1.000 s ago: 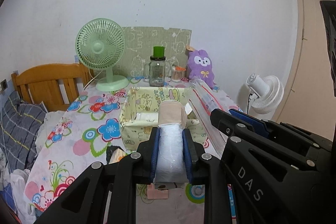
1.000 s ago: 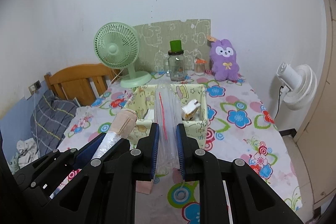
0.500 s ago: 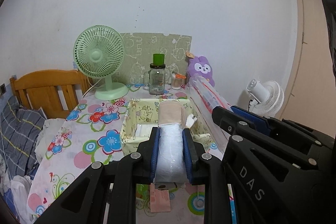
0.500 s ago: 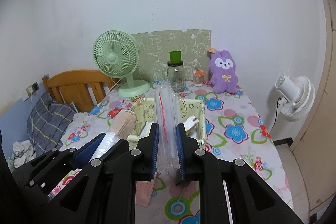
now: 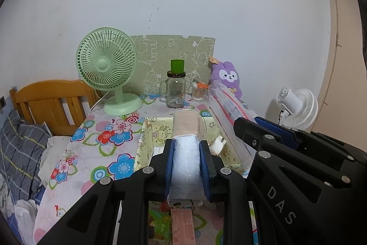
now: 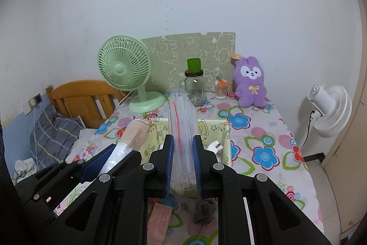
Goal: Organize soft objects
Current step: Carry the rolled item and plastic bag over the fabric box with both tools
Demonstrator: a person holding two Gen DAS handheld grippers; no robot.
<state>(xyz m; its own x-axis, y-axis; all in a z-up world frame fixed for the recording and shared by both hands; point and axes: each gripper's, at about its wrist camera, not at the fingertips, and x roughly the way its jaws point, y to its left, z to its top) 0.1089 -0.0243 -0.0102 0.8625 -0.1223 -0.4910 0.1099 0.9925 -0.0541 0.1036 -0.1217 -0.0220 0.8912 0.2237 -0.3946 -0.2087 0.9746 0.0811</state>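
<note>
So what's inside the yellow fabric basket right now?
The yellow fabric basket shows a small white item by its right wall. The rest is hidden behind the held zip bag and wrapped roll.

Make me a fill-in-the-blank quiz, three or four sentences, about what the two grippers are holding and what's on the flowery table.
1. The left gripper is shut on a wrapped white and ____ soft roll.
2. The right gripper is shut on a clear zip bag with a ____ seal line.
3. The plush rabbit by the wall is ____.
4. The cup on top of the glass jar is ____.

Missing words: beige; red; purple; green
</note>
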